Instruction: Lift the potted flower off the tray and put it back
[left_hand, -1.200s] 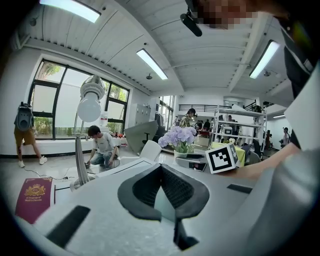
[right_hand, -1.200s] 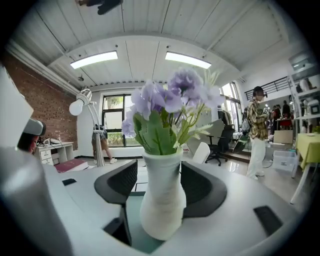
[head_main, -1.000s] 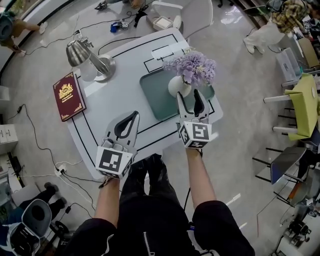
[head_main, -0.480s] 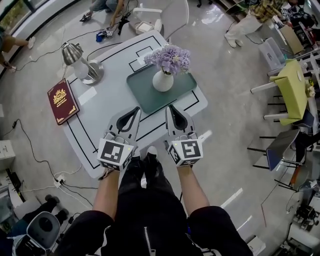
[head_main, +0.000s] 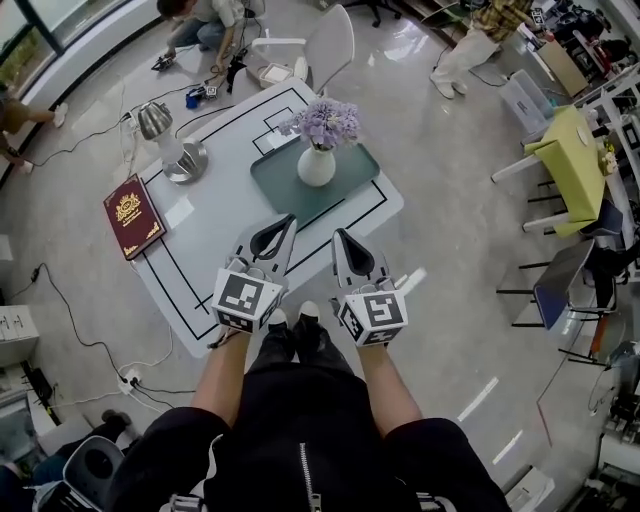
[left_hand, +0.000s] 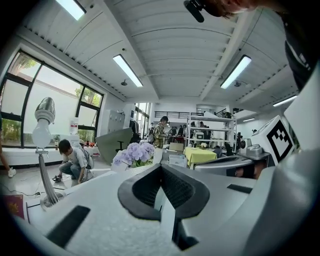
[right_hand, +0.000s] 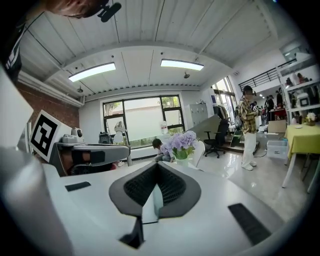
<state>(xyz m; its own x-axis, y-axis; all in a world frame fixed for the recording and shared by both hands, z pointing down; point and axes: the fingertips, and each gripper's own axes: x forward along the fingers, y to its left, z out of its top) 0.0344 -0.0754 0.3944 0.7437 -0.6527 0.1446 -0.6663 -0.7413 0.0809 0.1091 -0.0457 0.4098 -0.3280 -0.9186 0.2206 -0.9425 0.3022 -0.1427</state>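
Note:
The potted flower, purple blooms (head_main: 325, 122) in a white vase (head_main: 316, 166), stands upright on the green tray (head_main: 277, 183) on the white table (head_main: 205, 245). Both grippers hover side by side over the table's near edge, well short of the tray, with their tips toward it. The left gripper (head_main: 288, 220) has its jaws together and empty. The right gripper (head_main: 338, 234) is also shut on nothing. Beyond the closed jaws, the flower (left_hand: 132, 152) shows in the left gripper view (left_hand: 161, 166), and the flower (right_hand: 181, 142) shows in the right gripper view (right_hand: 157, 165).
A silver desk lamp (head_main: 168, 140) and a red book (head_main: 133, 215) occupy the table's left side. A white chair (head_main: 325, 45) stands behind the table. People crouch on the floor at the back. A yellow table (head_main: 572, 150) and cables lie further off.
The right gripper, open around the vase a second ago, has drawn back from it and closed. Both grippers moved back toward the person. The flower stays on the tray.

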